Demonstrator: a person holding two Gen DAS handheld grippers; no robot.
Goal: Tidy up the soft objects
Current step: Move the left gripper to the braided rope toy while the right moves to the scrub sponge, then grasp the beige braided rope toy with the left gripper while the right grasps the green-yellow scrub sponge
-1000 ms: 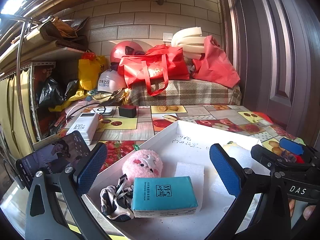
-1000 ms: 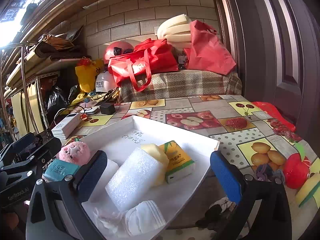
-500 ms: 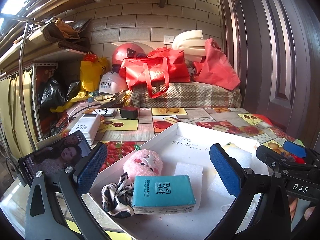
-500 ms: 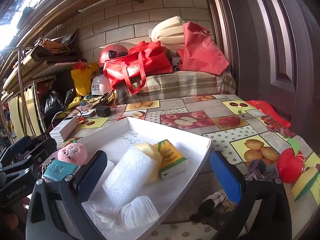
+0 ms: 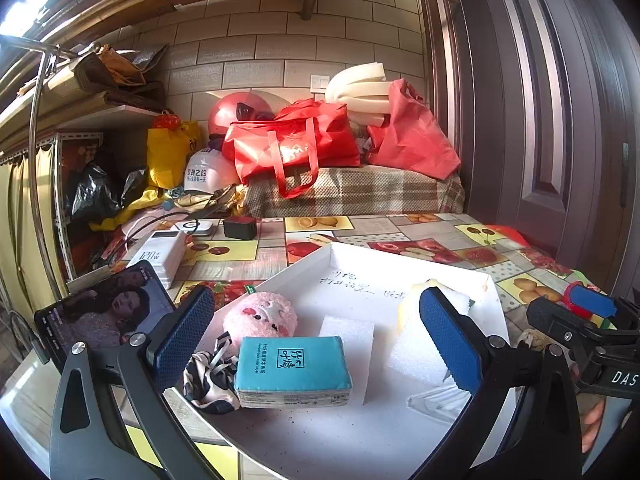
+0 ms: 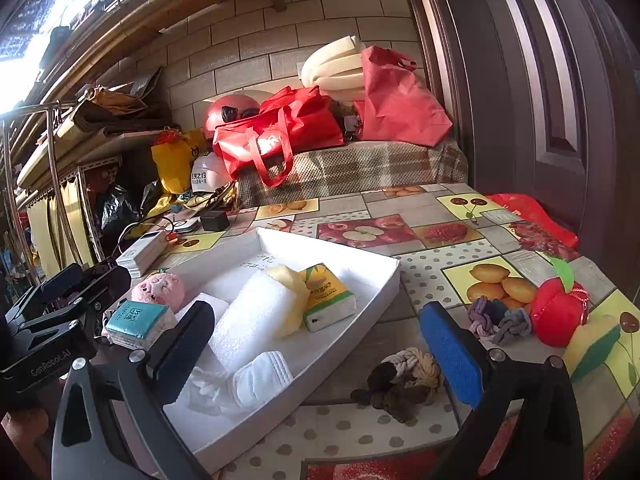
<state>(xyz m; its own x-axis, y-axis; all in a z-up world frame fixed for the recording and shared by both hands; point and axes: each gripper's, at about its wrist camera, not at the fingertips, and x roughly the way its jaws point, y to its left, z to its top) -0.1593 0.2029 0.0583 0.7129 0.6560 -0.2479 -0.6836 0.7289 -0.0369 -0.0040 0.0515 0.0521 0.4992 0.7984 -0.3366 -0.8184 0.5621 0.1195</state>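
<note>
- Right gripper (image 6: 316,354), jaws spread and carrying nothing, is swinging away from the white tray (image 6: 372,312) toward the knotted rope toy (image 6: 404,380) on the table, which has slid nearer its jaws.
- Left gripper (image 5: 316,340), also spread, is staying over the teal tissue pack (image 5: 292,370) inside the tray.
- Looks like the rope toy is next, with the red apple plush (image 6: 558,312) waiting outside.

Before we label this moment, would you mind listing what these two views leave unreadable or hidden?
- Left wrist view: the handwriting on the white tray floor is too small to read.
- Left wrist view: the foam roll is partly behind the left gripper finger.
- Right wrist view: the yellow-green sponge is partly hidden by the red apple plush.
</note>
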